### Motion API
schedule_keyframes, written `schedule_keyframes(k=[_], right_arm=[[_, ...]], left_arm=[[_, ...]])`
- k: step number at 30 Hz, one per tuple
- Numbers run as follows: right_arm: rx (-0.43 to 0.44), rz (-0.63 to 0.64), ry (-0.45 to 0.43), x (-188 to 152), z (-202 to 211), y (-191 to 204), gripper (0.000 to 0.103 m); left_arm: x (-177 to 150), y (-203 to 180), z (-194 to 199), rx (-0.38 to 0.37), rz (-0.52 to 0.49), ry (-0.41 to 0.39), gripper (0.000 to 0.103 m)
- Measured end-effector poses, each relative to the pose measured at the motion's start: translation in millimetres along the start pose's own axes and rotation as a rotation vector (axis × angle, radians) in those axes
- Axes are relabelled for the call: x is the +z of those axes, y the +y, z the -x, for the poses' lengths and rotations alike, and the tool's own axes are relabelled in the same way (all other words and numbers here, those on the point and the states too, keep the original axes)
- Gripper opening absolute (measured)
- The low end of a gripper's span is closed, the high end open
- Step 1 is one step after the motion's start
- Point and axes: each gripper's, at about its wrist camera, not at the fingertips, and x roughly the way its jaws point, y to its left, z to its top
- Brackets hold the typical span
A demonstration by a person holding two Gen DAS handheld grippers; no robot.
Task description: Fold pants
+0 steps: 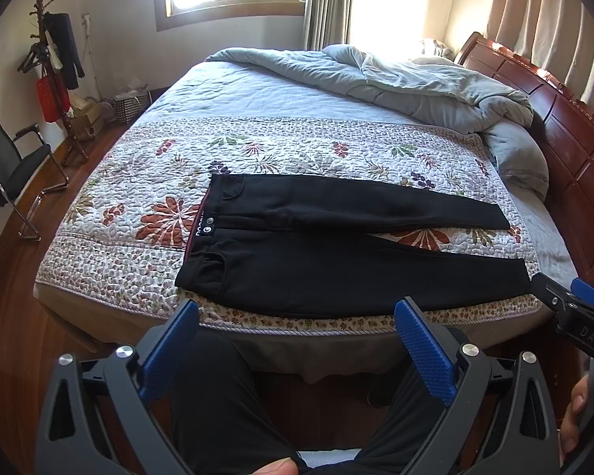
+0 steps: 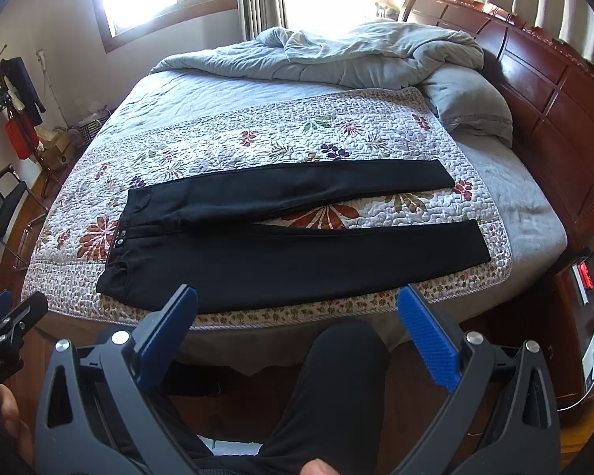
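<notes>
Black pants (image 1: 336,245) (image 2: 281,245) lie flat on the floral quilt (image 1: 146,182) (image 2: 225,142), waistband to the left, both legs spread apart toward the right. My left gripper (image 1: 297,308) is open, held back from the bed's near edge, just short of the near leg. My right gripper (image 2: 297,297) is open too, also off the near edge, in front of the near leg. Neither touches the pants. The right gripper's tip (image 1: 570,308) shows at the far right of the left wrist view; the left gripper's tip (image 2: 8,320) shows at the left of the right wrist view.
A crumpled grey duvet (image 1: 396,79) (image 2: 356,55) is piled at the far side by the wooden headboard (image 1: 566,126) (image 2: 542,79). A chair (image 1: 16,166) and a coat stand (image 1: 55,71) stand left. A bedside table with a clock (image 2: 584,277) is right. The person's dark-clad legs (image 1: 217,403) (image 2: 336,388) are below.
</notes>
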Motion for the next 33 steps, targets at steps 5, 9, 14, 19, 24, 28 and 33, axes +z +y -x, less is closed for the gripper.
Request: schedule_keyframes(k=[5, 9, 14, 19, 24, 28, 33], right_arm=[[0.001, -0.002, 0.000, 0.0, 0.0, -0.6, 0.101], [0.002, -0.002, 0.001, 0.1, 0.2, -1.8, 0.101], [0.004, -0.002, 0.003, 0.1, -0.1, -2.0, 0.101], [0.003, -0.001, 0.004, 0.0, -0.3, -1.8, 0.101], [0.005, -0.003, 0.006, 0.0, -0.1, -3.2, 0.101], [0.005, -0.003, 0.006, -0.4, 0.2, -3.2, 0.101], [0.006, -0.003, 0.007, -0.6, -0.2, -3.1, 0.101]], left_arm=[[-0.5, 0.6, 0.1, -0.003, 0.001, 0.001, 0.099], [-0.2, 0.2, 0.1, -0.002, 0.001, 0.002, 0.099], [-0.5, 0.0, -0.1, -0.002, 0.002, 0.002, 0.099], [-1.3, 0.3, 0.2, -0.003, 0.001, 0.002, 0.099], [-0.7, -0.1, 0.0, -0.002, 0.001, 0.004, 0.099], [-1.1, -0.2, -0.2, -0.002, 0.001, 0.004, 0.099], [-0.8, -0.3, -0.2, -0.002, 0.002, 0.005, 0.099]])
